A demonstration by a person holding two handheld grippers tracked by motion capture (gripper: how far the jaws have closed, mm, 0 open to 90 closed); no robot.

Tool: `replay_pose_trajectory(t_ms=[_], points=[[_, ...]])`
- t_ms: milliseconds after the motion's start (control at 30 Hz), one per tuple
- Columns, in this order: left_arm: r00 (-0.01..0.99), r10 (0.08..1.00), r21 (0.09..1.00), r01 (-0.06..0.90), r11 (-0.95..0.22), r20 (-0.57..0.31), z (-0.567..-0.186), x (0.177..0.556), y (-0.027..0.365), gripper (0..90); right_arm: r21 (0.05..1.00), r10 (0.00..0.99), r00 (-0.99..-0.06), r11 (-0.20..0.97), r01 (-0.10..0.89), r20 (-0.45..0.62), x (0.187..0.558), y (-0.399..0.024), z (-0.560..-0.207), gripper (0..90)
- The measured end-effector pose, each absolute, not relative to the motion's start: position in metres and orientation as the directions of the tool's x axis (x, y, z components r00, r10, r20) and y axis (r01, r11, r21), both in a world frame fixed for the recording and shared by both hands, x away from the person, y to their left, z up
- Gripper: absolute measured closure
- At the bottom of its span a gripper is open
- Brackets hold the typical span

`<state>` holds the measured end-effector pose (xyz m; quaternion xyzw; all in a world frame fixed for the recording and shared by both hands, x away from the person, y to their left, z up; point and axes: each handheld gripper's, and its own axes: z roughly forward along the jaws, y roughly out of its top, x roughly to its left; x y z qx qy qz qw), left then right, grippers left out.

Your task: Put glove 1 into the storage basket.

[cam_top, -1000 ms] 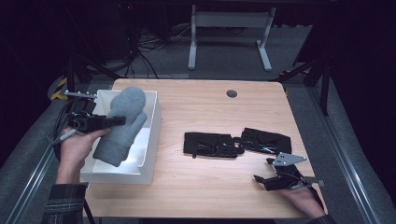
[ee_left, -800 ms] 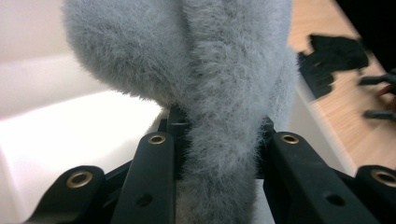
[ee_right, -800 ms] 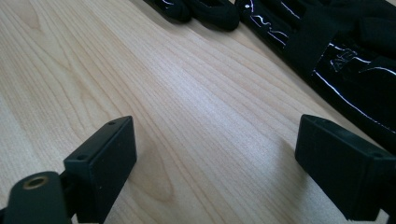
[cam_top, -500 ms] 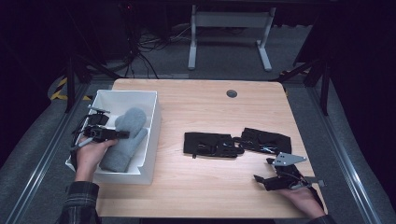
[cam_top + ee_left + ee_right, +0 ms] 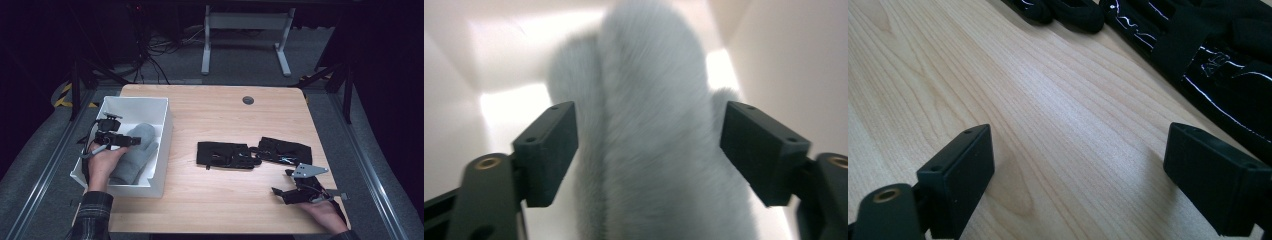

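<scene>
Inside the white bin (image 5: 162, 125) at the table's (image 5: 215, 205) left side lies the grey mitten (image 5: 135, 155), stretched along the bin floor with its cuff toward the person. Over it sits the left gripper (image 5: 131, 141), held by the left hand (image 5: 102, 162) that reaches in from the bin's near end. Its jaws have just been opening; in the left gripper view they stand wide apart, one on each side of the mitten (image 5: 649, 140), and the pads do not press on the fuzzy cloth, so the mitten rests loose in the bin (image 5: 509, 105)

At the table's near right corner the right gripper (image 5: 280, 192) lies low over the wood in the right hand (image 5: 325, 212), pointing left. Its jaws stand apart with nothing between them but bare table (image 5: 1048, 125). Just beyond it, near the table's middle, two black gloves (image 5: 227, 155) lie side by side, touching each other; their edges show at the top of the right gripper view (image 5: 1208, 55), clear of the jaws
</scene>
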<state>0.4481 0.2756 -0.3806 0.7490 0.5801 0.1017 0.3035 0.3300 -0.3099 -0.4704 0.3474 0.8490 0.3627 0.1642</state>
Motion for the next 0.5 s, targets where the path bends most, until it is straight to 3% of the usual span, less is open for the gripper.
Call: replay_pose_trajectory(t_ms=[500], points=[[0.539,0.820,0.675,0.679,-0.288,-0.192,-0.320,0.422,0.213,16.1,0.724,0.720,-0.693,0.495,0.480,-0.033,0.331,-0.309,-0.471,9.6]])
